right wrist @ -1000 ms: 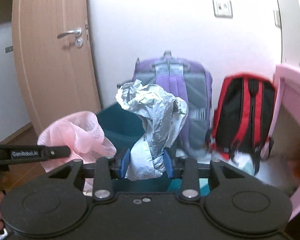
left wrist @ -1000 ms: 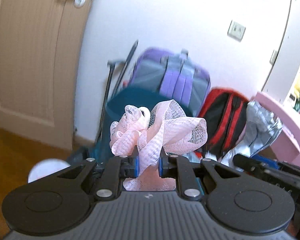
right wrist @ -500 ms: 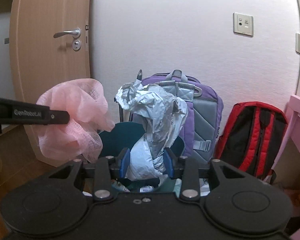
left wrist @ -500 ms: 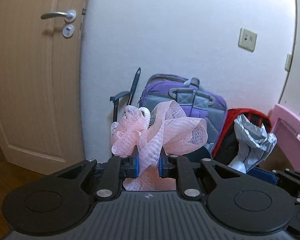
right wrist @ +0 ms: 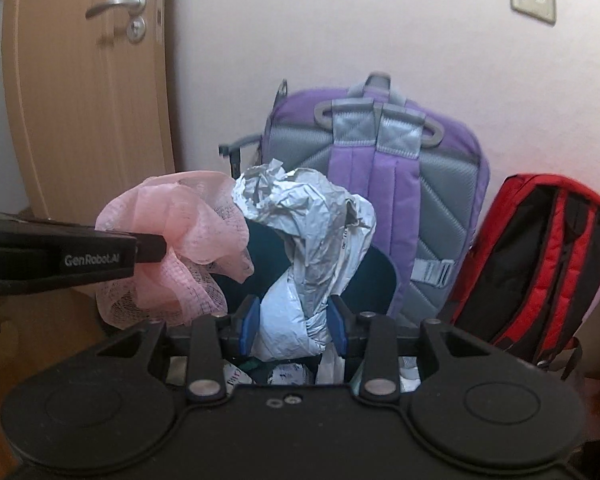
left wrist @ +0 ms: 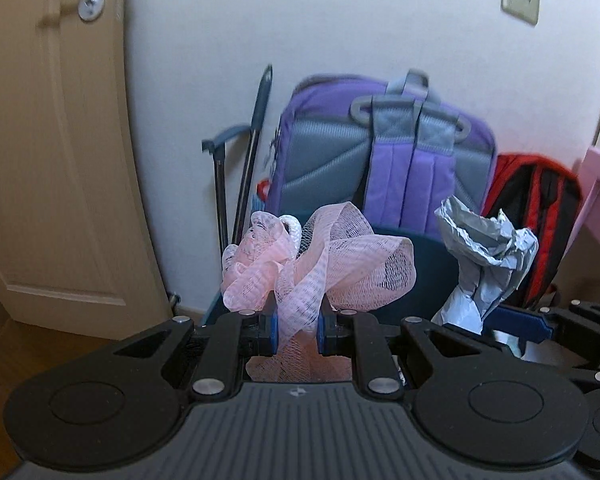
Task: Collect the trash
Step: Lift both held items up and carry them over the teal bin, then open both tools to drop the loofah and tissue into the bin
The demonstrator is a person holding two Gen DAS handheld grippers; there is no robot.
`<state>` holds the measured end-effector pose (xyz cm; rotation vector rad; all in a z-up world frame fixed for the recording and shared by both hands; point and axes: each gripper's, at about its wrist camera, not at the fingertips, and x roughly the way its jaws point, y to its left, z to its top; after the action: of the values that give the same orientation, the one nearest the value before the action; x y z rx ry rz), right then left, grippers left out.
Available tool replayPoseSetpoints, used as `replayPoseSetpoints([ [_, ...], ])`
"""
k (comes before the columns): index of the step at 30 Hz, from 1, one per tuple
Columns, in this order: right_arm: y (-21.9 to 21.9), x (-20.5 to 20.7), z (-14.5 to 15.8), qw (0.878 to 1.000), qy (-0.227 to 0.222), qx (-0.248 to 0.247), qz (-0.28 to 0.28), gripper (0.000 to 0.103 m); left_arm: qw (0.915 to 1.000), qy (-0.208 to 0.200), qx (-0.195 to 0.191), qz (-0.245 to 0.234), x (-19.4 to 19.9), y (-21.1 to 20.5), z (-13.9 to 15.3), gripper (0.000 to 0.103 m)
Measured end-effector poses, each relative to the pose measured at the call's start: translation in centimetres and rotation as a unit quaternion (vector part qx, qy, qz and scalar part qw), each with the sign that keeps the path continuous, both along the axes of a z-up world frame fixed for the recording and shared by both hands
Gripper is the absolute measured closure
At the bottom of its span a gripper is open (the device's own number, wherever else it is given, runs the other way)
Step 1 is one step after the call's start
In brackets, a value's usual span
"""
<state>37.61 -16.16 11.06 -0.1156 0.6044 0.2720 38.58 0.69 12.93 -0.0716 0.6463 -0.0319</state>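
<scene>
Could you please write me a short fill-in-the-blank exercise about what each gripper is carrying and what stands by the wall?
1. The left gripper is shut on a piece of ____ netting.
2. The right gripper is shut on a crumpled ____ plastic bag.
3. Behind the dark teal bin, a ____ backpack leans against the wall.
4. To the right of that backpack stands a black backpack with ____ trim.

Missing words: pink; grey; purple; red
</scene>
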Motion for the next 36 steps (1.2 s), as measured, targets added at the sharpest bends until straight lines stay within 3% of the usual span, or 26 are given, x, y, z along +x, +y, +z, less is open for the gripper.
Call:
replayPoseSetpoints([
  [11,0.8,3.2,-2.9,0.999,0.044,-0.022,0.023,0.064,0.9968,0.073,0.024,-0.023,3.9,-0.3,-3.5,0.086],
  [16,1.3,3.4,-3.3,0.997,0.049,-0.04,0.04,0.062,0.9955,0.086,0.029,-0.027,4.1,-0.7,-4.6,0.084],
  [19,1.5,3.4,-3.4,0.997,0.049,-0.048,0.041,0.062,0.9954,0.089,0.026,-0.023,4.3,-0.8,-4.9,0.072],
  [21,1.4,3.3,-3.4,0.997,0.049,-0.047,0.041,0.061,0.9959,0.083,0.027,-0.025,4.1,-0.9,-4.8,0.056],
  [24,1.3,2.9,-3.1,0.997,0.044,-0.047,0.036,0.058,0.9966,0.072,0.031,-0.025,3.5,-1.2,-4.3,0.042],
  [36,-0.1,-1.0,-0.4,0.999,0.029,-0.029,0.033,0.054,0.998,0.053,0.022,-0.028,-0.5,-1.1,-1.9,0.037],
])
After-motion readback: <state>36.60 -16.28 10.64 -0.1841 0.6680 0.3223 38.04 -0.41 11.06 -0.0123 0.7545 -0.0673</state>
